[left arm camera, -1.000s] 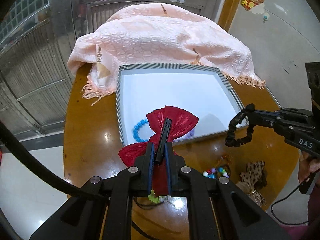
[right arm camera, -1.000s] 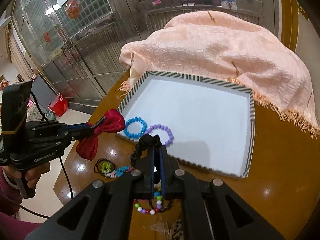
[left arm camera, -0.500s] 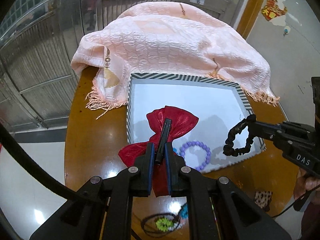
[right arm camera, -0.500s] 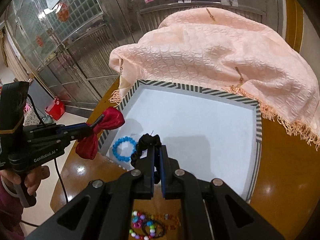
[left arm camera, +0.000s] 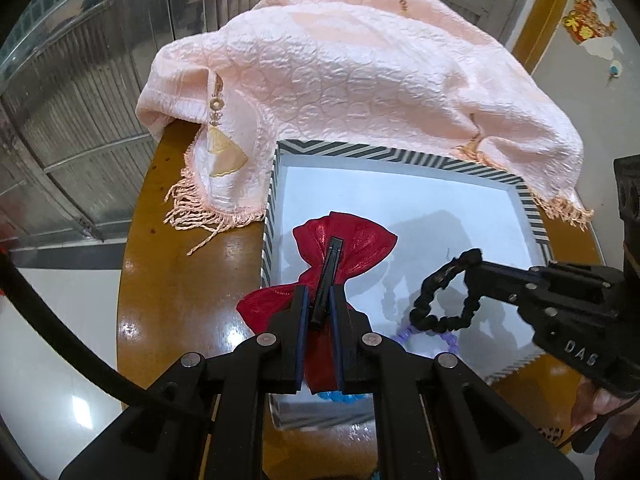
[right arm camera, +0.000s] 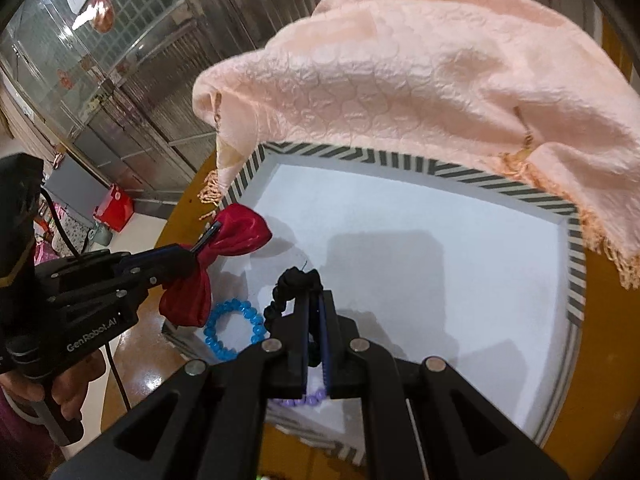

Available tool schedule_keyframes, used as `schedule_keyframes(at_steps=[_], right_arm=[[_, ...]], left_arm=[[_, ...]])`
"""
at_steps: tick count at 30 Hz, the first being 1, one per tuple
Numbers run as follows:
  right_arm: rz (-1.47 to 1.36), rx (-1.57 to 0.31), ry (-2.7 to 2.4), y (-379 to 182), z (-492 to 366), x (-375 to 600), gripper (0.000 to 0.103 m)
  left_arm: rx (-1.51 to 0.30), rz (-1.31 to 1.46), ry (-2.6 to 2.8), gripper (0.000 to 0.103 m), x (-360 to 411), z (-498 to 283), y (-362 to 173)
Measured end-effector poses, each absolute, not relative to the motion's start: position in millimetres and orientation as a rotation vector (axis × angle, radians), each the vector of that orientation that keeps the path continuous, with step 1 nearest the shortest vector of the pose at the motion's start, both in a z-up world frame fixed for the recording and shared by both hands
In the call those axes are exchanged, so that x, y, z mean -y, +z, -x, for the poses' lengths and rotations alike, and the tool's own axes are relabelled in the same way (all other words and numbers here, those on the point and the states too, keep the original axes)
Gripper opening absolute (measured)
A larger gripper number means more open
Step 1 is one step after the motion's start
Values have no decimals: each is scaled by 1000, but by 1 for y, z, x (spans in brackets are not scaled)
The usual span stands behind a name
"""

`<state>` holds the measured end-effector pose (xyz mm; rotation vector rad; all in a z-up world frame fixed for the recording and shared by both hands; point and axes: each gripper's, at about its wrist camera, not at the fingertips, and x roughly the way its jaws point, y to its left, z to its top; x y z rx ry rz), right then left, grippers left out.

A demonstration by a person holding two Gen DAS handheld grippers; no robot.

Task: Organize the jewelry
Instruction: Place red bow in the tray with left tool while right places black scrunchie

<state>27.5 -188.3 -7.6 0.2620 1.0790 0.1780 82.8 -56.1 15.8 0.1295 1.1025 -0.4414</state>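
A: What does the left gripper [left arm camera: 319, 312] carry?
B: It pinches a red bow clip [left arm camera: 344, 246] above the striped tray [left arm camera: 400, 157]'s near-left corner

A: And the right gripper [right arm camera: 316, 320]?
B: It's clamped on a black scrunchie [left arm camera: 444, 300] over that tray, above the blue bracelet [right arm camera: 230, 330] and purple bracelet [right arm camera: 298, 401] lying inside

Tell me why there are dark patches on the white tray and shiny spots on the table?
Left wrist view: the dark patches on the tray are shadows beneath the bow and hair tie; the white spots on the table are lamp glare. Right wrist view: a big boxy shadow lies mid-tray; edges curve from the fisheye lens.
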Motion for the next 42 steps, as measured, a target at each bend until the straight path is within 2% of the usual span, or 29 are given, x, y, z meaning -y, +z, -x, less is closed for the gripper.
schedule_keyframes(at_steps=[14,17,21,22,26,29,34,42], right_arm=[[-292,-1172,143,-58,-71,187,5],[-290,-1198,121,-63,-72,187,13],[-282,-1184,98,-57,-66,189,27],[-281,-1179,96,-54,-64,191,30],[-279,-1160,89,-40,-51,194,31],[-263,-1125,97,-18,-33,189,32],[-237,-1076,109,8,-6,178,43],[-192,-1048,132,29,39,160,44]], left_arm=[[-1155,-121,-420,0,64,-104,-9],[-1158,-115,-417,0,63,-103,-13],[-1171,-85,-417,0,60,-103,-12],[-1173,-78,-415,5,59,-102,-10],[-1157,-76,-412,10,53,-91,1],[-1117,-105,-406,11,49,-76,14],[-1096,-102,-394,11,37,-52,28],[-1049,-140,-383,11,26,-9,39]])
